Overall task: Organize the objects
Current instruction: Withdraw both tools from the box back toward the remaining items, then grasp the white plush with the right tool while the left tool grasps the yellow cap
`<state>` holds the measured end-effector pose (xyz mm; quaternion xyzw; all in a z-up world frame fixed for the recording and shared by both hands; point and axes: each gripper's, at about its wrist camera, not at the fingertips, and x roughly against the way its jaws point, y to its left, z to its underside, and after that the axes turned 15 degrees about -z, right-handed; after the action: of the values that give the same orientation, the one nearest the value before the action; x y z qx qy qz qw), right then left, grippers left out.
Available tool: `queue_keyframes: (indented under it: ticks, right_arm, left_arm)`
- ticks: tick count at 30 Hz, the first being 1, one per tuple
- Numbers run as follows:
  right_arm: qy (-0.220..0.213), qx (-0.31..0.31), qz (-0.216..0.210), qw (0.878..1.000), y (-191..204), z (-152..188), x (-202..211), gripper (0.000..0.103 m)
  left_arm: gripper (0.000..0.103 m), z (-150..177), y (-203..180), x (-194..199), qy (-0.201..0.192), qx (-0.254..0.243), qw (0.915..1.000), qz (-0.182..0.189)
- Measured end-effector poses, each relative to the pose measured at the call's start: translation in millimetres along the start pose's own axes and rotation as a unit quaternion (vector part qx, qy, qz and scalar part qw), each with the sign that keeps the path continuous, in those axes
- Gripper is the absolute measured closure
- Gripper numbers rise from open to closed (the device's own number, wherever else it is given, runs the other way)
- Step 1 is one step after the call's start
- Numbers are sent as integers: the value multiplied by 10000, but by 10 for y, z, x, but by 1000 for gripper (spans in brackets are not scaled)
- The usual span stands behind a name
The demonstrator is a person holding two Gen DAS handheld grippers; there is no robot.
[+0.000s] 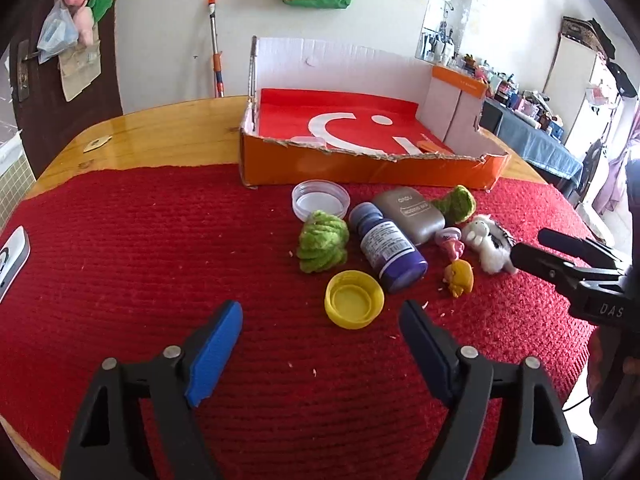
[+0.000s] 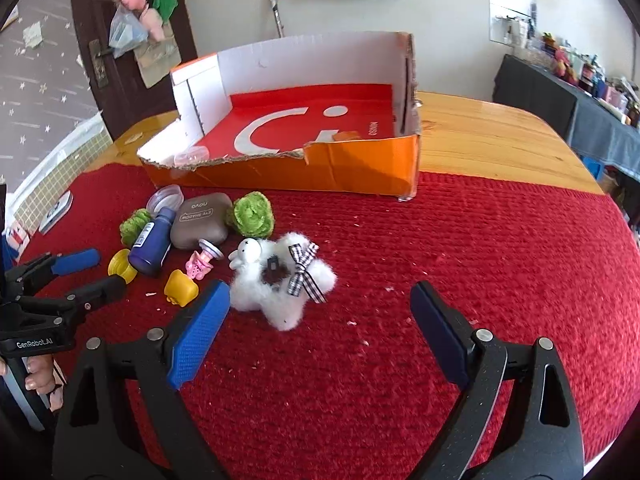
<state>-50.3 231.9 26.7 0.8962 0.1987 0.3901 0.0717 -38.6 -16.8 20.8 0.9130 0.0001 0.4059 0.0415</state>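
A cluster of small objects lies on the red mat [image 1: 160, 260] before an orange cardboard box [image 1: 360, 168]: a yellow cap [image 1: 354, 299], a purple bottle [image 1: 388, 248], a grey case [image 1: 412, 214], two green yarn pieces [image 1: 322, 246], a clear lid [image 1: 320, 200], a pink toy [image 1: 452, 242], a yellow toy [image 1: 460, 278] and a white plush [image 2: 280, 280]. My left gripper [image 1: 320, 322] is open and empty just short of the yellow cap. My right gripper [image 2: 320, 300] is open and empty, with the plush just beyond its left finger.
The box [image 2: 320, 168] holds a small clear lid [image 2: 192, 156] and an orange piece [image 2: 346, 136]. Bare wooden table [image 2: 500, 148] lies beyond the mat. A white device [image 1: 12, 256] lies at the mat's left edge. The right gripper shows in the left wrist view [image 1: 532, 250].
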Motion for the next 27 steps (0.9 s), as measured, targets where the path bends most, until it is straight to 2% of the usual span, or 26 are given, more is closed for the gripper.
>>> queue_keyframes:
  ticks: [3,6,13,15,18,19,27]
  right_arm:
    - [162,79,55,9998,28,-37,-60,11]
    - [316,105,98,9994,35,-58,-138,11]
    - [524,274,238,9980,114,-71,-276,11]
    - [544,343,189,9978,138,-67,-289,17]
    - [496,408,129,9979,158,-62,-276,43]
    - [470,404,101,9980,157,-66,-265,47]
    - [235,335,-68,9991,178,-38,-132,49]
  left_arm:
    - [34,-18,-20,-9,-20,-56,10000,7]
    - [37,-26,-37,-14,-40,-104,9999,44]
    - [71,-42,-65,-10,-46,-163,9997,190]
    - [71,-52,-62,-18,-40,-140,9996,229]
    - [71,-60,-57,-17,-50,-110,9996,271]
    - [71,-59,-59,-9,-58,-108,9995,278]
    - [71,-70,-82,67,-120,-102,9991,386]
